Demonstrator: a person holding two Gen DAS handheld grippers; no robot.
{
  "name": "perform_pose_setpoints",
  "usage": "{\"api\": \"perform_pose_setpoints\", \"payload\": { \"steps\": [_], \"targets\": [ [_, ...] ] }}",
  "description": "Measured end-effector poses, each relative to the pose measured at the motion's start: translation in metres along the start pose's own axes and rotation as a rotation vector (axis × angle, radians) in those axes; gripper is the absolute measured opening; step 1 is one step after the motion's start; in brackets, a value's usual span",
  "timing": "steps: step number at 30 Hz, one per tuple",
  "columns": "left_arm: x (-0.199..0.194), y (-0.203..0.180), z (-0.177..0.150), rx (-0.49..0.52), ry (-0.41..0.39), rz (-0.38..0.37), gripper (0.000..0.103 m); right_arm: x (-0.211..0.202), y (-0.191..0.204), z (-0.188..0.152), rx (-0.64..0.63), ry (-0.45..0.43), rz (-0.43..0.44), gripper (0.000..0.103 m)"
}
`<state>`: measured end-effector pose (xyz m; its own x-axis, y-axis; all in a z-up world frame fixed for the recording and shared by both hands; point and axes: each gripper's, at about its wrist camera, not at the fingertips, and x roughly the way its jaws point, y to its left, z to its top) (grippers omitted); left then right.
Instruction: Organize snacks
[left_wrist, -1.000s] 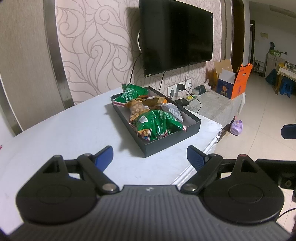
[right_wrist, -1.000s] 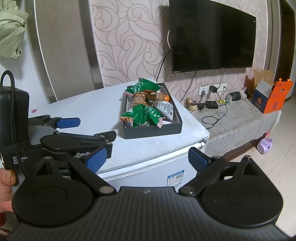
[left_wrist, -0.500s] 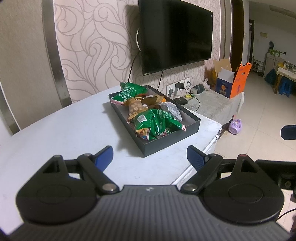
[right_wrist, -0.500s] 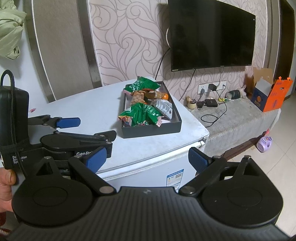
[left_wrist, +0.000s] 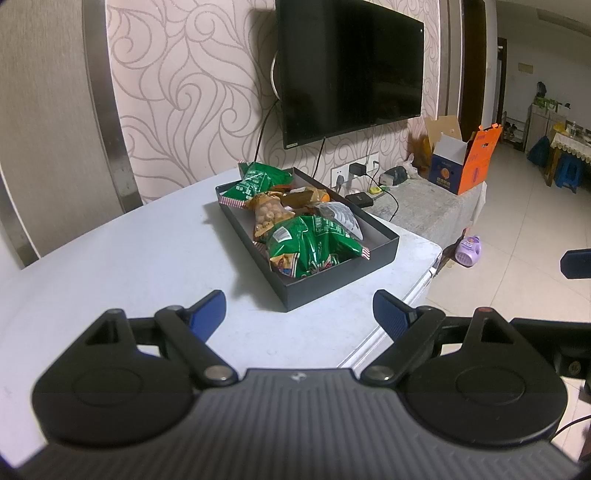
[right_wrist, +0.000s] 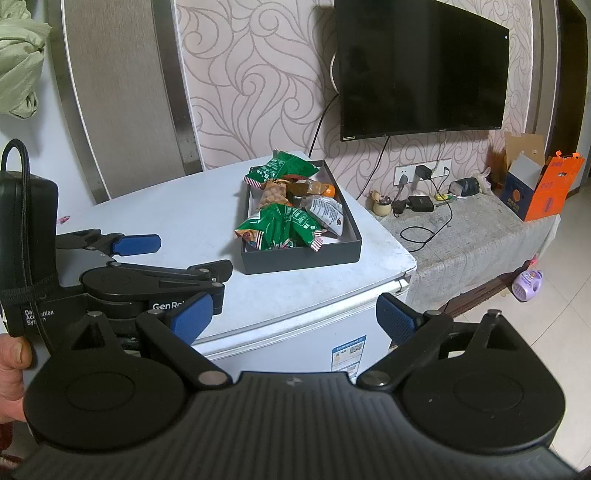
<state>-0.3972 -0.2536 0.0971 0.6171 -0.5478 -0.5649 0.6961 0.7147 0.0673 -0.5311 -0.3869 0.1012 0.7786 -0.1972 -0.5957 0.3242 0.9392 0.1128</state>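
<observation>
My left gripper (left_wrist: 299, 308) and right gripper (right_wrist: 293, 317) both spread apart, empty; snacks (left_wrist: 310, 247) piled in box (left_wrist: 343, 277) on freezer (left_wrist: 129, 266)

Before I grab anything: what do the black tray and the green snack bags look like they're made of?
Black tray: looks like matte cardboard, with thin straight walls, sharp corners and no shine; rigid plastic is possible. Green snack bags: glossy plastic film, crinkled, catching highlights, with crimped striped ends. Likely slippery and easily crushed.
</observation>
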Motion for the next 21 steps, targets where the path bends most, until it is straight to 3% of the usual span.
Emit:
{"api": "perform_pose_setpoints", "payload": {
  "steps": [21],
  "targets": [
    [-0.0012, -0.0015, -0.0018, 0.002, 0.005, -0.001, 0.088, -0.0010, -0.0001, 0.0002, -0.001, 0.001, -0.001, 0.097]
  ]
}}
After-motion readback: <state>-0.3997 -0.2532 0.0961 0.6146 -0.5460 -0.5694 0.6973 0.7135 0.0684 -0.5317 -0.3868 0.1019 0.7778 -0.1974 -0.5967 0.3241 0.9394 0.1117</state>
